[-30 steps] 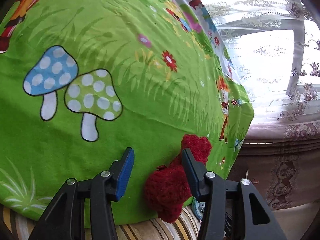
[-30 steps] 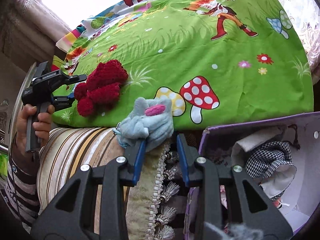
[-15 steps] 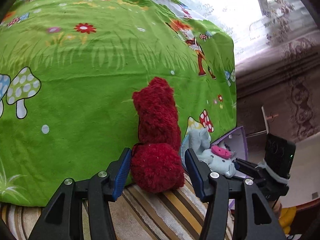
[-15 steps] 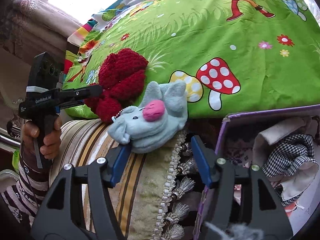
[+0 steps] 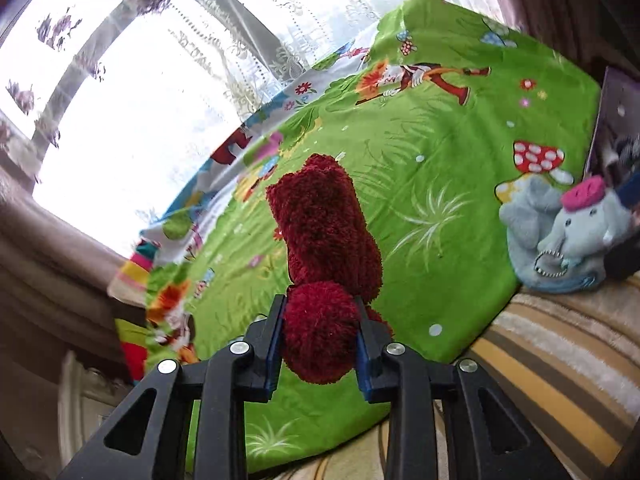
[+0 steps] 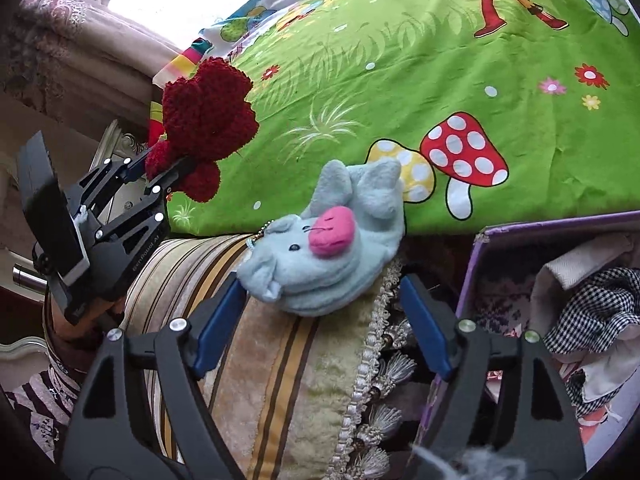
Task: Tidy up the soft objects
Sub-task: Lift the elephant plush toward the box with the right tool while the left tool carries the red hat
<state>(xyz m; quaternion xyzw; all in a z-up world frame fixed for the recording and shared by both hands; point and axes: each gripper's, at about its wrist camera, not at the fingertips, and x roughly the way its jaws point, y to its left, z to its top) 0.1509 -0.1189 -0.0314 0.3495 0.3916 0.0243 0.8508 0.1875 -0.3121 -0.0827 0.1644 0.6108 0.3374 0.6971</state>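
The left gripper (image 5: 319, 330) has just closed on the red toy (image 5: 324, 248) at the sheet's (image 5: 460, 160) near edge, while the right gripper (image 6: 320, 316) has opened, leaving the blue elephant (image 6: 320, 248) free on the cushion (image 6: 280, 380), both still unboxed.

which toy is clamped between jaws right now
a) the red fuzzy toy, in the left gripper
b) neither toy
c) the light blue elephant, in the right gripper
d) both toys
a: the left gripper has just closed its jaws onto the red fuzzy toy, while the right gripper has its jaws spread wide, with the light blue elephant lying free on the striped cushion.
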